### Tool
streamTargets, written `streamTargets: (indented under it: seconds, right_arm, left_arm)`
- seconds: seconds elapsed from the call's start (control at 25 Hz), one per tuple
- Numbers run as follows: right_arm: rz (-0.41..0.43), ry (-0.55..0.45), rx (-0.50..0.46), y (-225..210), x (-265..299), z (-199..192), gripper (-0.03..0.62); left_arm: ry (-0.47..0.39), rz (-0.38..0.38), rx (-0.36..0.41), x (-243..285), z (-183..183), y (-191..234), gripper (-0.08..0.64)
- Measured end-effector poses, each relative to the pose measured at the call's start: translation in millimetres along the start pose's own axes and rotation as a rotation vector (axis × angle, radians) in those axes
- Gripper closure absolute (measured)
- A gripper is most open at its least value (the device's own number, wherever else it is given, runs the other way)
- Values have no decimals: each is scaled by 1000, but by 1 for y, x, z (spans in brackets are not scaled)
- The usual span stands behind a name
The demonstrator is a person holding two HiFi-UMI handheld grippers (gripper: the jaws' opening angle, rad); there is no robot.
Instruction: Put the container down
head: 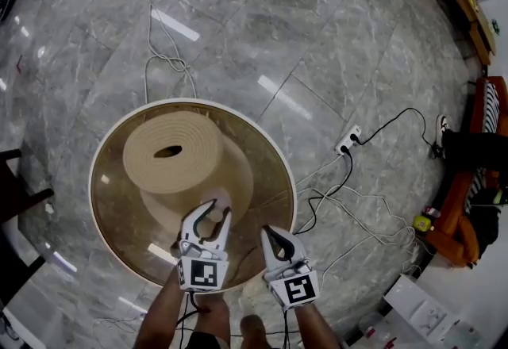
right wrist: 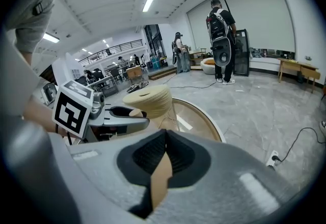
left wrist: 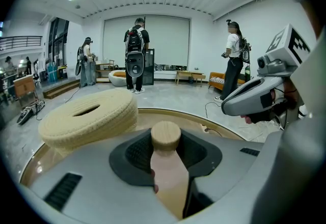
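Note:
The container point(left wrist: 166, 135) is a pale beige bottle-like piece with a round wooden cap. It sits upright between the jaws of my left gripper point(left wrist: 165, 149), which is shut on it just below the cap. In the head view the left gripper point(head: 213, 219) hangs over the near part of the round glass table point(head: 290, 181); the container is hard to make out there. My right gripper point(head: 275, 235) is close beside it on the right. In its own view the right gripper point(right wrist: 164, 154) has its jaws pressed together with nothing between them.
A thick beige ribbed ring point(head: 171, 151) with a cone below it fills the table's middle; I cannot tell whether it is above or under the glass. Cables point(head: 349, 197) and a power strip point(head: 348, 139) lie on the floor at the right. People point(left wrist: 135, 55) stand far off.

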State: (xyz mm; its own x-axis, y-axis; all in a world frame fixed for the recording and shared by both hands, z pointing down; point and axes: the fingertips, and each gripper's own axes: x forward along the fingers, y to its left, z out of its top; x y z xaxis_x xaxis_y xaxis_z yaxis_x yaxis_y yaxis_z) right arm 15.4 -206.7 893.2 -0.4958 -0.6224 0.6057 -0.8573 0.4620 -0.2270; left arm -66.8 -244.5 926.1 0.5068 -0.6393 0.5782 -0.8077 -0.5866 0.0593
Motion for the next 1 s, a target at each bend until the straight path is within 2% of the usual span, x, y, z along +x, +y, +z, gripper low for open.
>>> streamTargets:
  seconds: [0.2, 0.56, 0.68, 0.72, 0.88, 1.0]
  right_arm:
    - [-4, -5, 3, -1, 0, -1, 592]
    - [-14, -8, 6, -4, -4, -5, 592]
    - [-21, -14, 5, -4, -6, -6, 592]
    - [-21, -11, 4, -3, -6, -5, 592]
    - [-17, -14, 1, 0, -13, 0, 592]
    - [-26, -35, -2, 1, -22, 7, 592]
  left_arm:
    - [-13, 12, 0, -1, -2, -1, 417]
    - [-30, 21, -45, 1, -1, -1, 413]
    - [-52, -7, -81, 2, 5, -4, 329]
    - [-58, -4, -80, 2, 7, -5, 307]
    - [-36, 18, -67, -2, 9, -9, 302]
    - [-27, 26, -11, -9, 11, -10, 302]
